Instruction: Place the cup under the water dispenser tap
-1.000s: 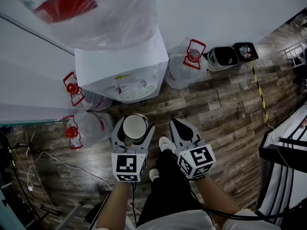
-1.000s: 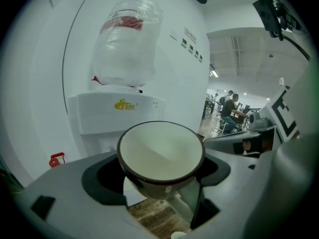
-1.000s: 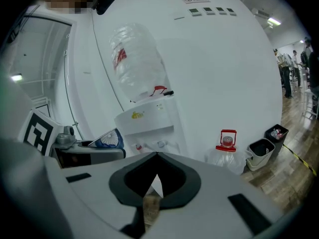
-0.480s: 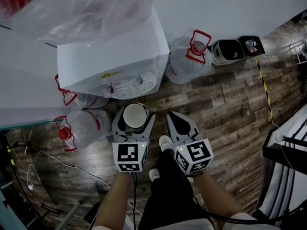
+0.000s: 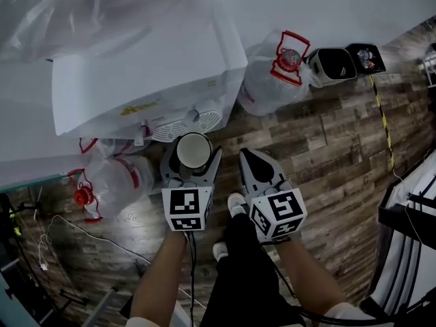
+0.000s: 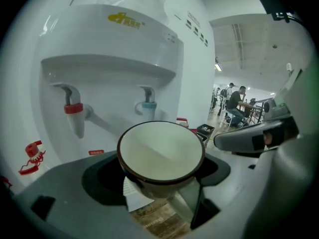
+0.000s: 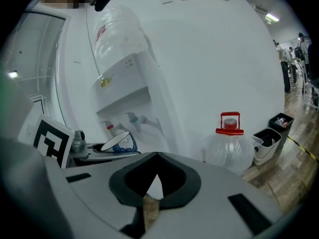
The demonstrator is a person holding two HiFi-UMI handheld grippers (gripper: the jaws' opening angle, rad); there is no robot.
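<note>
1. My left gripper: jaws clamped on a dark-rimmed, cream-lined ceramic cup. The cup is upright, mouth up, just in front of the white water dispenser, by its round drip grille and short of the red tap and blue tap.
2. My right gripper: jaws pinched together, empty, near the dispenser's front.
3. Clear plastic water jug, red cap: standing right of the dispenser.
</note>
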